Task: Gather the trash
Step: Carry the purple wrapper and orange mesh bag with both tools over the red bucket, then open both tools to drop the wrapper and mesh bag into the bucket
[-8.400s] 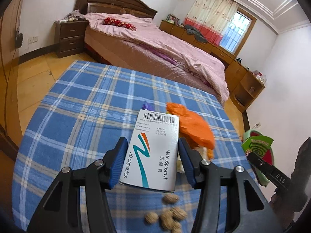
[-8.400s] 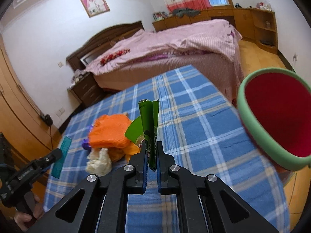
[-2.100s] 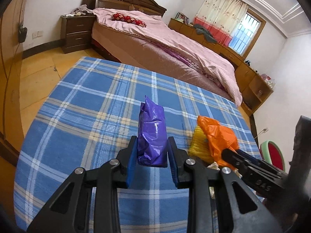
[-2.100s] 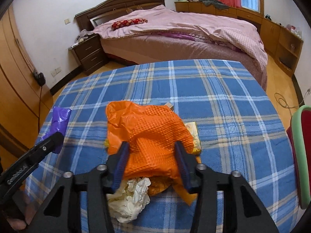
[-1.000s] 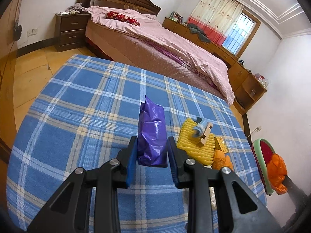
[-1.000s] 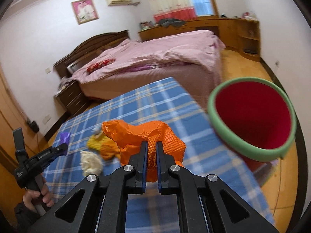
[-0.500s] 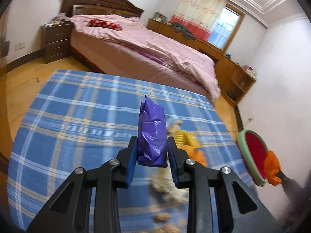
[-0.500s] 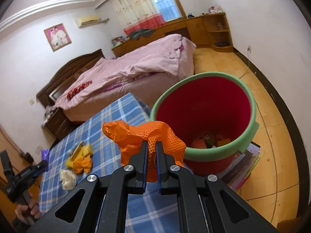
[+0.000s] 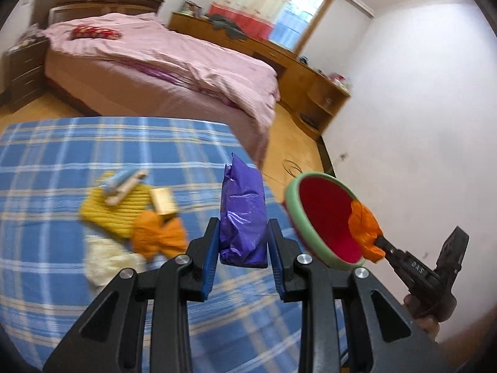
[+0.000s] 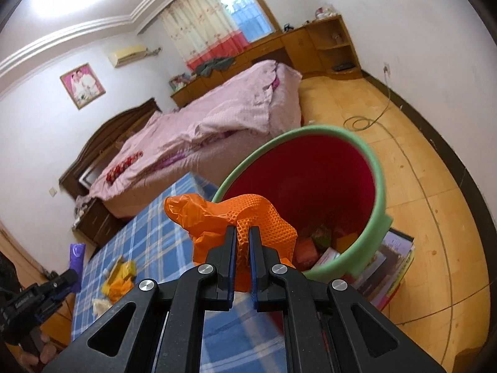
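My left gripper (image 9: 243,233) is shut on a purple plastic packet (image 9: 243,217), held upright above the blue plaid table (image 9: 62,155). My right gripper (image 10: 242,233) is shut on a crumpled orange mesh bag (image 10: 264,214) and holds it over the near rim of the red bin with a green rim (image 10: 377,168). In the left wrist view the same orange bag (image 9: 363,228) hangs in front of the bin (image 9: 323,217), to the right of the table. Several pieces of trash lie in the bin's bottom (image 10: 323,239).
On the table lie a yellow knitted cloth (image 9: 121,209), a small tube (image 9: 124,183), an orange wrapper (image 9: 158,236) and a white crumpled tissue (image 9: 105,259). The bin stands on books (image 10: 394,264) on the wooden floor. A bed (image 9: 161,62) stands beyond the table.
Both grippers have swung right toward the bin. The orange bag has gone from beside the bin to over its near rim. The purple packet has moved along above the table toward its right edge.
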{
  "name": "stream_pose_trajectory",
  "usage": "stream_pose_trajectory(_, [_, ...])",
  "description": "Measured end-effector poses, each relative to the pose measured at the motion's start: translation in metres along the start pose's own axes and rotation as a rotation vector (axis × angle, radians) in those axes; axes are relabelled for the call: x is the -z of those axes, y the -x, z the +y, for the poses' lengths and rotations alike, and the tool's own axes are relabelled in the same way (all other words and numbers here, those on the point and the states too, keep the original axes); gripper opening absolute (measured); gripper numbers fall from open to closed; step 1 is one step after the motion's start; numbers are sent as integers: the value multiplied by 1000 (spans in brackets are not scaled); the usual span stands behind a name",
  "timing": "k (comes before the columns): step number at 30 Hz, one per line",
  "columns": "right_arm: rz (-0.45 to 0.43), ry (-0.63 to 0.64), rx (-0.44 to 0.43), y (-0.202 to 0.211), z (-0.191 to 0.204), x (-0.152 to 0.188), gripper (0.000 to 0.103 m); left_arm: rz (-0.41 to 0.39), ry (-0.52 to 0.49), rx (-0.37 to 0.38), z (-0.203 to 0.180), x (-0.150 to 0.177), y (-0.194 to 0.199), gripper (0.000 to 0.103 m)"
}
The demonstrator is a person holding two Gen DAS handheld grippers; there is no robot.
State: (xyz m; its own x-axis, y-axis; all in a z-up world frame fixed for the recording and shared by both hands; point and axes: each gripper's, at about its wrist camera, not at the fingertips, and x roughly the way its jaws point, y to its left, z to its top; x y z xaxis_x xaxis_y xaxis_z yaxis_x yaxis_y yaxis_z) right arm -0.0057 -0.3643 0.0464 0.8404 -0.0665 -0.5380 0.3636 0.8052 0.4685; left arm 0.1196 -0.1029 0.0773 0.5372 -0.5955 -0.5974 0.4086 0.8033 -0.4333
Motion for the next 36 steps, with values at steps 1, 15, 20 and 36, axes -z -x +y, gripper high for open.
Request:
stream_pose_trajectory(1, [-9,-6,6,-1,-4,-1,7,7,-13,6,-8,0,-6,30])
stream_pose_trajectory(15, [7,-52,10,-28,-54,-19,7,160,-162,77,-109,3,-109,30])
stream_pose_trajectory(20, [24,-67,7,-36,-64,-16,7,215,-201,88,-130,9,-142,30])
stream_pose_trajectory(36, [79,-91,-16,-56,-70,-20,13,245,-236,51,-143,17,-165,44])
